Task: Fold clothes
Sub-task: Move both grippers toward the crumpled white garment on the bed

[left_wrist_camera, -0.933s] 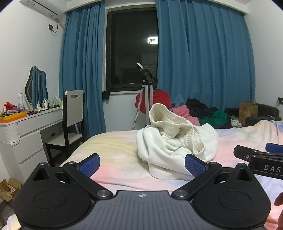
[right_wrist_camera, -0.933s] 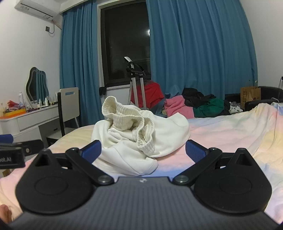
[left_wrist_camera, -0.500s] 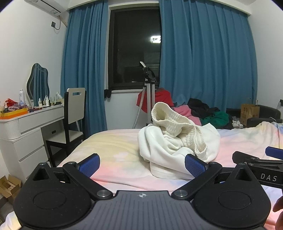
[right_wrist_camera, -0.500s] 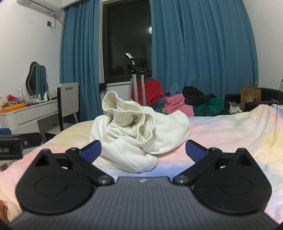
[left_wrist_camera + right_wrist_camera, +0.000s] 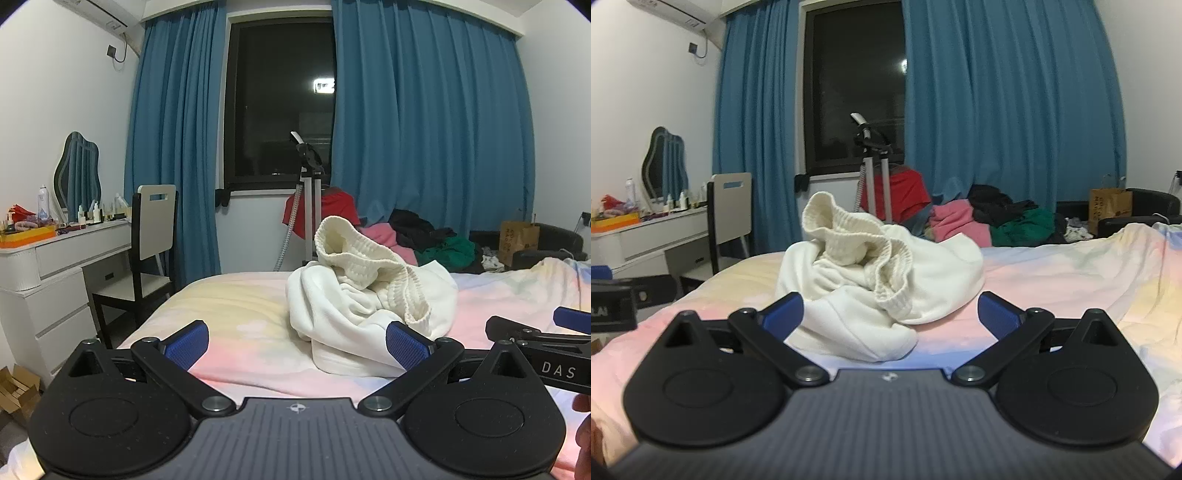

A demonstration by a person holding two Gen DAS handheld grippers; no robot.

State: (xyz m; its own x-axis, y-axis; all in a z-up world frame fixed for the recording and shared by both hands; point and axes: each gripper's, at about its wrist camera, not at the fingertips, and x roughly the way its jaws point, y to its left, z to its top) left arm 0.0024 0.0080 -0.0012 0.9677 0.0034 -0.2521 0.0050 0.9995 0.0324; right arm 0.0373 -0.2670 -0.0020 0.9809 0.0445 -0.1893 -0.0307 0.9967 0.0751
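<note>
I am holding my left gripper [image 5: 295,341] low over the near edge of the bed [image 5: 229,295], its two blue pads spread wide apart and gripping nothing; I am keeping it released because the cloth ahead is not yet in reach of the pads. My right gripper [image 5: 891,314] is hovering in the same manner beside it, also wide apart and empty; its jaws are framing the near lobe of the white garment [image 5: 871,284], which I judge is the reason for aiming it so.

The garment is lying crumpled in a heap in the middle of the bed, its ribbed cuff or hem turned upward at the top; no edge is lying flat, so I am thinking that it needs spreading before any fold.

Further out, a pile of coloured clothes [image 5: 436,243] is waiting at the far side under the blue curtains [image 5: 424,129]; a tripod [image 5: 308,192] is standing near the window, and a chair [image 5: 151,236] is pushed to the white dresser [image 5: 48,273] on the left.
</note>
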